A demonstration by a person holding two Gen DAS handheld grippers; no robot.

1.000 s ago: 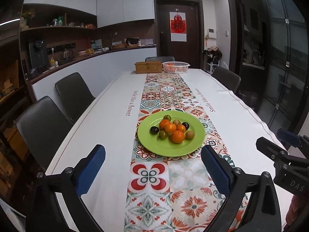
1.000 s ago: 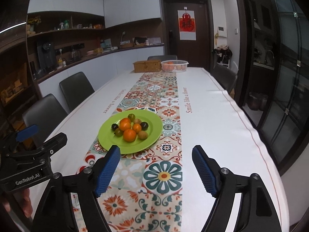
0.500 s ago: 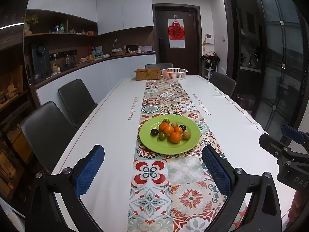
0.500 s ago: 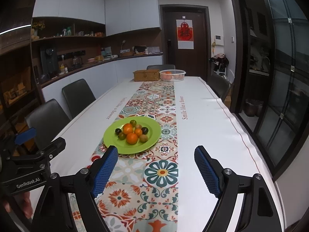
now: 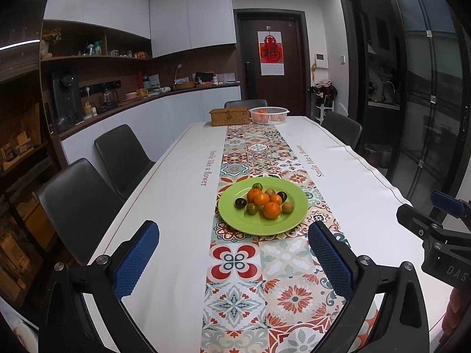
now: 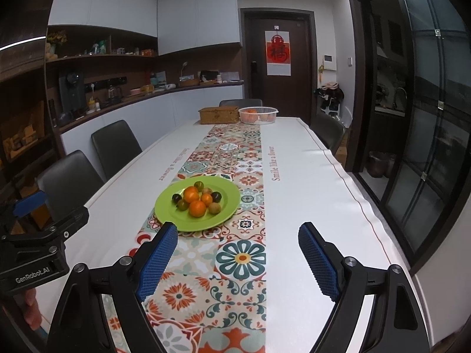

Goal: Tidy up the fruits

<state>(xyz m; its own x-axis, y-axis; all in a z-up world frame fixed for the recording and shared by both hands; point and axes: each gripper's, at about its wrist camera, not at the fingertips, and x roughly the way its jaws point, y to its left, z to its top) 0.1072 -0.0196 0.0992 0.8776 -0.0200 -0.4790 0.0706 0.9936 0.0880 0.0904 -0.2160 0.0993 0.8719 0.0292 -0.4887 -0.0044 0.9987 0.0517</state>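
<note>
White cloth covered the long bench (image 5: 176, 194), with a patterned tile-print runner (image 5: 253, 158) down its middle and dark chairs along its sides. From the left wrist view, the left tongs (image 5: 235, 261) stood wide open and empty above the near end of the runner. A round lime-green plate (image 5: 235, 220) lay on the runner just ahead of them, between the lines of the two blue pads, carrying a heap of small orange, green and dark fruits (image 5: 263, 203). At the far end sat a woven wicker box (image 5: 229, 116) beside a white plastic basket (image 5: 269, 115); a dark door stood behind.

From the right wrist view, the right tongs (image 6: 238, 260) were likewise spread open, holding nothing. That plate (image 6: 226, 210) lay ahead and to the left, its near rim just beyond the left pad (image 6: 157, 260). The box (image 6: 218, 115) and basket (image 6: 258, 115) stood far off.
</note>
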